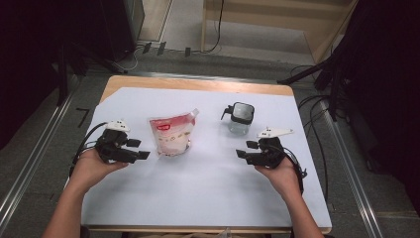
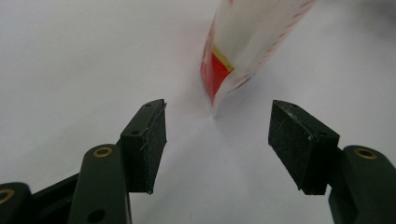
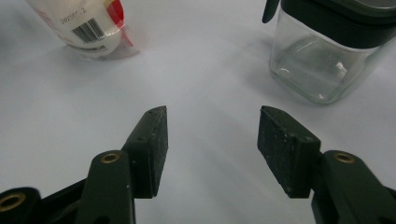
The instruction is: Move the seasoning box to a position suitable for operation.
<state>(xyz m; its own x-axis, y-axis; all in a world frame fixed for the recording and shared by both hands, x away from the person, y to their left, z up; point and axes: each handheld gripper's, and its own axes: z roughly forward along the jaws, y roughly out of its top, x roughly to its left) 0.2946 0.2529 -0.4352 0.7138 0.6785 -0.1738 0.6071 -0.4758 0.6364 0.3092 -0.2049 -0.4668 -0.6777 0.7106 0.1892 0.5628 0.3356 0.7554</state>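
A white and red pouch (image 1: 172, 135) stands on the white sheet at centre left; its bottom corner (image 2: 233, 51) shows just beyond my left jaws, and its barcoded end (image 3: 86, 25) appears at the top left of the right gripper view. A clear square jar (image 1: 240, 119) with a black lid stands at centre right, close ahead of my right jaws (image 3: 327, 51). My left gripper (image 1: 141, 150) is open, just left of the pouch, with nothing between its pads. My right gripper (image 1: 243, 150) is open below the jar, apart from it.
The white sheet (image 1: 208, 188) covers a wooden table (image 1: 198, 83). Cables trail from both grippers and lie on the floor to the right (image 1: 317, 106). Dark stands and a wooden frame (image 1: 267, 20) sit beyond the far edge.
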